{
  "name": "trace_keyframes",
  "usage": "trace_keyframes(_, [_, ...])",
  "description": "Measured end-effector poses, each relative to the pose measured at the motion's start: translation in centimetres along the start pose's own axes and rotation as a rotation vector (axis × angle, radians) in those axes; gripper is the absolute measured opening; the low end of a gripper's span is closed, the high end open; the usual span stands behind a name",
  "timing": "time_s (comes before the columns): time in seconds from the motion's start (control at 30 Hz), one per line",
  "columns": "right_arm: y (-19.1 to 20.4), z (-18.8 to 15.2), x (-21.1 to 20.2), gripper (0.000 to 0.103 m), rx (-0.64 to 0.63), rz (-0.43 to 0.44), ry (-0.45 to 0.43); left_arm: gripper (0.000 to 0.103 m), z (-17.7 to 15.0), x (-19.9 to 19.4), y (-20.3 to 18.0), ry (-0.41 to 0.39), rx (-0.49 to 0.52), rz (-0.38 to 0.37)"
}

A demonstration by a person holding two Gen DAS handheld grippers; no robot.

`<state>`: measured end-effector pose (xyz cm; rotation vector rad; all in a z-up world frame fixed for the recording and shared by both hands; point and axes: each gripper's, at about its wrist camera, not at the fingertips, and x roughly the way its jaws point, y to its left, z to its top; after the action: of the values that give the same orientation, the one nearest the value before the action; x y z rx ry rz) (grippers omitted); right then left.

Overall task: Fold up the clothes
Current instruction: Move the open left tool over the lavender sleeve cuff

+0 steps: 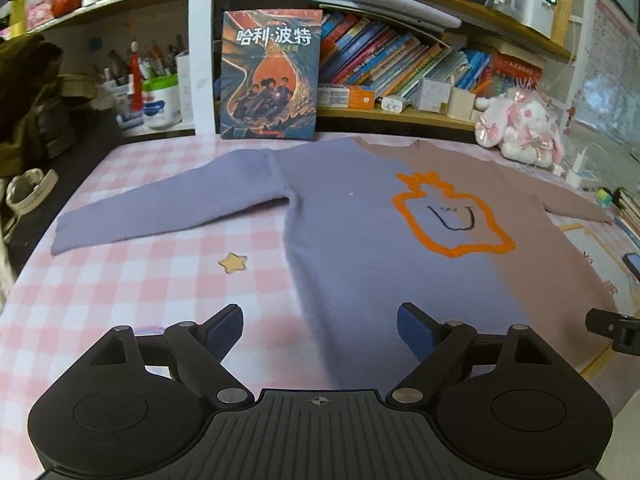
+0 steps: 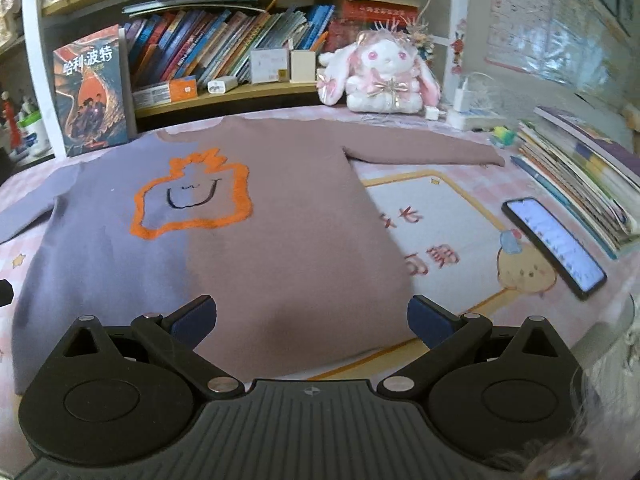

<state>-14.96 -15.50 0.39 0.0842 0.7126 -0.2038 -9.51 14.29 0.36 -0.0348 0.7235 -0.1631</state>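
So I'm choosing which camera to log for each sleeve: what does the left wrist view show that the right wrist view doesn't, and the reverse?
Only the left wrist view shows the full purple sleeve, the star sticker and the open left gripper.

Only the right wrist view shows the phone, the stack of books at the table's right edge and the open right gripper.

Both show the sweater lying flat and unfolded, its orange outline, the plush bunny and the Harry Potter book.
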Motion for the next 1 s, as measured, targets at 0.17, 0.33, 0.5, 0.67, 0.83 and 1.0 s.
trace_keyframes(0.17, [3.9, -0.9, -0.5, 0.103, 0.037, -0.039, 0.004, 0.087, 0.7, 0.9, 3.8, 0.006, 0.022, -0.032])
trace_keyframes(0.33, [7.0, -1.8, -0.7, 0.103, 0.067, -0.063, 0.015, 0.087, 0.9, 1.7, 6.9, 0.025, 0.026, -0.045])
trace_keyframes(0.5, [8.9, -1.7, -0.8, 0.103, 0.064, -0.073, 0.018, 0.087, 1.1, 2.6, 9.9, 0.024, -0.015, -0.047])
trace_keyframes(0.67, [10.7, -1.4, -0.8, 0.103, 0.046, -0.069, 0.012, 0.087, 1.8, 3.9, 13.6, 0.009, -0.113, 0.008])
trace_keyframes(0.83, [11.4, -1.0, -0.7, 0.103, 0.025, -0.060, 0.003, 0.087, 2.1, 5.1, 16.6, -0.010, -0.186, 0.059])
trace_keyframes(1.0, [11.7, -0.8, -0.5, 0.103, 0.016, -0.062, 0.003, 0.085, 2.1, 5.8, 19.5, -0.037, -0.265, 0.103])
